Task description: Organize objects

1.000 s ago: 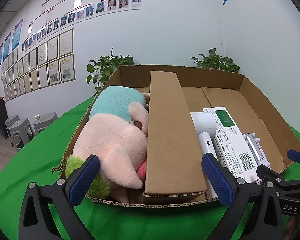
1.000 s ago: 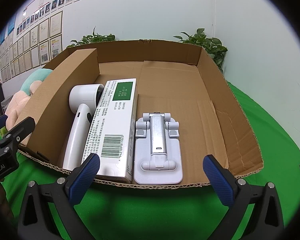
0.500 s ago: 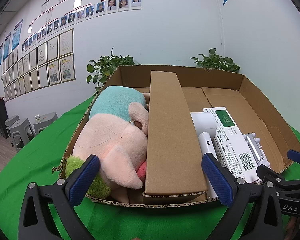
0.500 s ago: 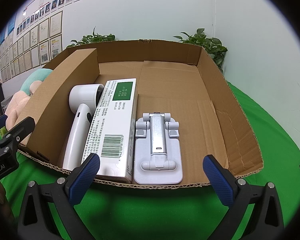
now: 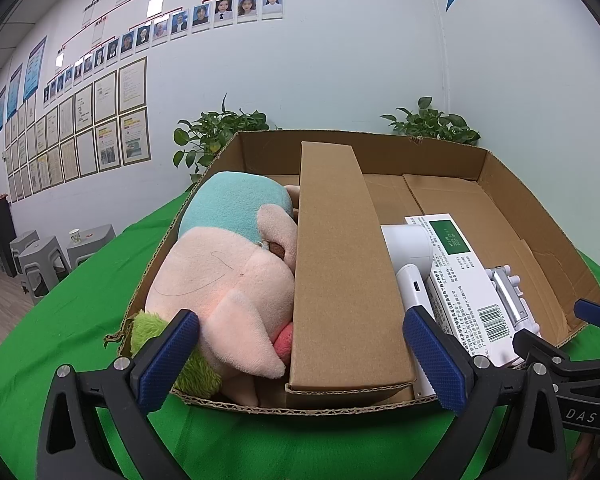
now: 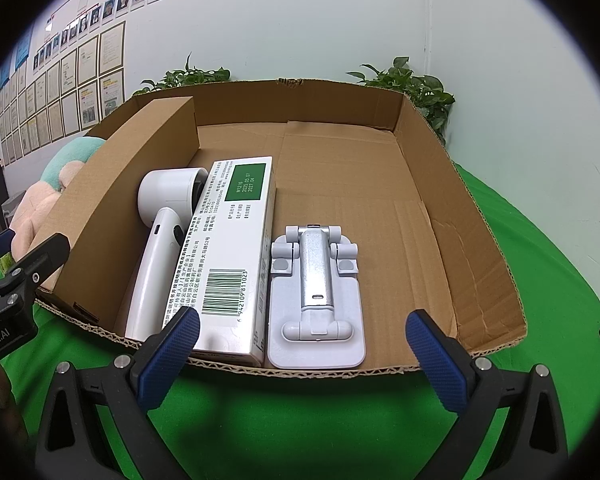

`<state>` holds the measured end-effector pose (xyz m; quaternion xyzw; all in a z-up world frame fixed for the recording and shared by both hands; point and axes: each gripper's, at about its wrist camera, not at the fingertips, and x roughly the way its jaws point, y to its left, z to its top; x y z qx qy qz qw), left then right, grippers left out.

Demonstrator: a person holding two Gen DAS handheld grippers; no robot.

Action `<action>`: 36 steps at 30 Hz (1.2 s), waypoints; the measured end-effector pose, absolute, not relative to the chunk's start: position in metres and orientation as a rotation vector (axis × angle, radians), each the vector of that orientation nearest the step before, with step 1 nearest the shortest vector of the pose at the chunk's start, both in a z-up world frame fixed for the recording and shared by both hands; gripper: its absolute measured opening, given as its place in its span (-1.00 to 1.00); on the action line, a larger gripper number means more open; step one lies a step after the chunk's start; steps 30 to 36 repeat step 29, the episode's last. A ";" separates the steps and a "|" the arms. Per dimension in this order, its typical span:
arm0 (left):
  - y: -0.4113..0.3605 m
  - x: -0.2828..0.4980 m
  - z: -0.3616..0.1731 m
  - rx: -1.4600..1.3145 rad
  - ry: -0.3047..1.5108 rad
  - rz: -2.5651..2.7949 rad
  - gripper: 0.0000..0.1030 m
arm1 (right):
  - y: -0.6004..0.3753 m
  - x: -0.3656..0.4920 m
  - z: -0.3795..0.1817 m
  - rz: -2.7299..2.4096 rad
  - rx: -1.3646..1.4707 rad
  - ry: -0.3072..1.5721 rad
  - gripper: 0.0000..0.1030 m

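Right wrist view: my right hand-held gripper [image 6: 302, 350] spread, empty, before box [image 6: 460, 216]. Hair dryer [image 6: 160, 240], carton [image 6: 228, 248], phone stand [image 6: 316, 292] packed right of divider [image 5: 340, 264]; plush [image 5: 224, 272] left. Left hand-held gripper [image 5: 300, 356] spread too. Nothing loose on table [image 6: 300, 420]; sorting looks done.

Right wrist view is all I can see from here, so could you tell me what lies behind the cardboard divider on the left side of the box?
Observer: A plush toy fills that compartment, pink with a teal part at the far end.
Operator: Thank you. Is anything else in there with it?
Observer: Some green fuzzy plush shows at the near corner; I cannot tell whether it belongs to the same toy.
Operator: Understood. And how do the left tongs stand?
Observer: The left tongs are open and hold nothing, in front of the box's near wall, facing the divider.
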<state>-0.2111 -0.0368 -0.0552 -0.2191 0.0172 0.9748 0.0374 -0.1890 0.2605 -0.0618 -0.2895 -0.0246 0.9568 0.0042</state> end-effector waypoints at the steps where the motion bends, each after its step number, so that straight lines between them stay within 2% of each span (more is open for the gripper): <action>1: -0.037 -0.211 -0.055 -0.673 0.054 2.991 1.00 | 0.260 -0.189 -0.062 2.998 -0.907 -0.077 0.99; 36: -0.039 -0.213 -0.057 -0.670 0.071 2.995 1.00 | 0.261 -0.189 -0.061 2.998 -0.908 -0.077 0.99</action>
